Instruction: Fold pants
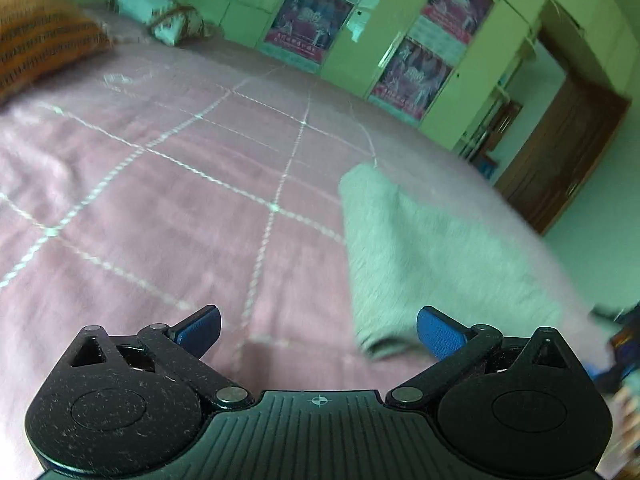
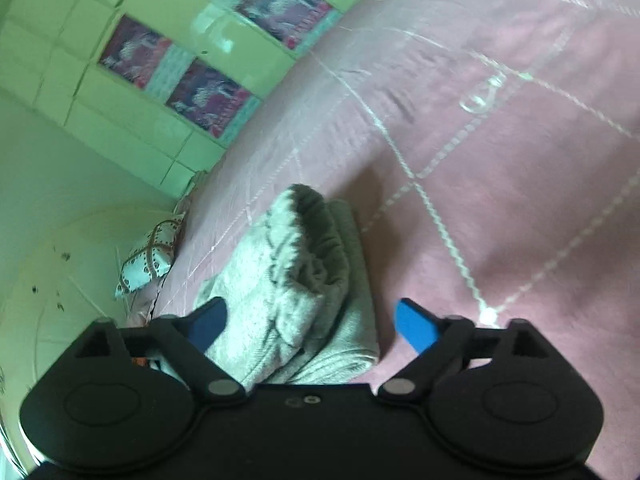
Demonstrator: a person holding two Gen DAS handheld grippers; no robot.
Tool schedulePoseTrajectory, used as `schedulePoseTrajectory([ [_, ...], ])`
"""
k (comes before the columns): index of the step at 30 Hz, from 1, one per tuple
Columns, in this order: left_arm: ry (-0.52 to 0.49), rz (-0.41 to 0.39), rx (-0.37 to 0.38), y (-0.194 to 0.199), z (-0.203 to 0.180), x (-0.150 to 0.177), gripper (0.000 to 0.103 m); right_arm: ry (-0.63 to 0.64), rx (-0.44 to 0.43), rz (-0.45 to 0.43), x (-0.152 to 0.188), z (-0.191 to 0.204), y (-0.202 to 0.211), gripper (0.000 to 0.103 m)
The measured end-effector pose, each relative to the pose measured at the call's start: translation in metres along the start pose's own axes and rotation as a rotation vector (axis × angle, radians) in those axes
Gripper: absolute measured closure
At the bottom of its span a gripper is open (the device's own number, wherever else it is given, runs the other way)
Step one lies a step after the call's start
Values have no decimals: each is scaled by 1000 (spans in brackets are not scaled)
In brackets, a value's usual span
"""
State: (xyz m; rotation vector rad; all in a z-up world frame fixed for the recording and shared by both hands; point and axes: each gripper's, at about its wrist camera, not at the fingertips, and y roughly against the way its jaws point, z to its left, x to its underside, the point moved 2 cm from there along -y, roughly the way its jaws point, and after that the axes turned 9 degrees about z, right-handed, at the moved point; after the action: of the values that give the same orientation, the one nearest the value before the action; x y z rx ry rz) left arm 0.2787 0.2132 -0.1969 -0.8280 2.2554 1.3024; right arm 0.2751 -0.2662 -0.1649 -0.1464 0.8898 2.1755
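The light grey pants (image 1: 432, 256) lie folded into a long bundle on the pink bed cover (image 1: 180, 200), to the right in the left wrist view. My left gripper (image 1: 318, 330) is open and empty, just above the cover, with its right finger near the bundle's near end. In the right wrist view the pants (image 2: 304, 280) lie stacked in layers with the elastic waistband on top. My right gripper (image 2: 310, 324) is open above the bundle, its jaws on either side of it, holding nothing.
An orange patterned pillow (image 1: 40, 40) and a white patterned cushion (image 1: 160, 16) lie at the bed's far end. Green cupboards with posters (image 1: 416, 72) stand beyond the bed. A brown door (image 1: 560, 160) is at the right. A patterned bag (image 2: 148, 260) lies beside the bed.
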Motion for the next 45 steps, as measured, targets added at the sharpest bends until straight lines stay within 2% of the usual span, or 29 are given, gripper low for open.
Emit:
schedulePoseTrajectory([
  [3, 81, 36, 125, -21, -1, -15, 0, -34, -26, 27, 4, -9, -14, 14],
  [8, 73, 130, 166, -77, -16, -29, 0, -67, -52, 40, 5, -16, -36, 15],
  [11, 99, 194, 222, -108, -20, -32, 8, -40, -74, 57, 2, -14, -49, 22],
  [14, 144, 196, 279, -125, -17, -36, 11, -6, -98, 69, -2, -14, -57, 24],
  [16, 179, 202, 315, -133, -15, -38, 15, -2, -113, 73, -5, -18, -61, 28],
  [20, 181, 227, 327, -146, -13, -40, 32, 10, -155, 99, -8, -20, -64, 35],
  [21, 176, 233, 319, -149, -13, -41, 38, 19, -150, 107, -9, -20, -66, 42],
  [24, 182, 248, 320, -153, -10, -43, 43, 15, -131, 112, -12, -24, -68, 48],
  [28, 167, 250, 314, -163, -17, -45, 43, 1, -155, 103, -5, -26, -68, 46],
  [29, 164, 257, 314, -166, -20, -47, 46, -3, -161, 119, -5, -24, -74, 42],
  [30, 150, 269, 305, -167, -22, -49, 56, -1, -156, 132, -6, -20, -79, 38],
  [31, 144, 283, 303, -170, -24, -50, 61, 14, -140, 154, -8, -15, -85, 35],
  [33, 154, 283, 312, -172, -23, -51, 71, 57, -112, 204, -11, -3, -96, 17],
  [34, 163, 276, 322, -170, -22, -52, 76, 70, -104, 221, -13, 2, -100, 17],
  [35, 177, 257, 341, -165, -22, -54, 79, 72, -60, 226, -14, 8, -101, 49],
  [36, 176, 235, 360, -160, -24, -57, 80, 95, -22, 229, -16, 15, -101, 60],
  [37, 163, 213, 378, -155, -29, -62, 80, 116, -29, 225, -18, 20, -96, 62],
  [39, 138, 165, 407, -143, -34, -77, 80, 150, -114, 198, -26, 34, -80, 63],
  [42, 118, 104, 421, -138, -46, -110, 80, 210, -147, 169, -45, 61, -70, 63],
  [45, 92, 62, 422, -141, -46, -144, 80, 233, -191, 155, -75, 83, -78, 63],
])
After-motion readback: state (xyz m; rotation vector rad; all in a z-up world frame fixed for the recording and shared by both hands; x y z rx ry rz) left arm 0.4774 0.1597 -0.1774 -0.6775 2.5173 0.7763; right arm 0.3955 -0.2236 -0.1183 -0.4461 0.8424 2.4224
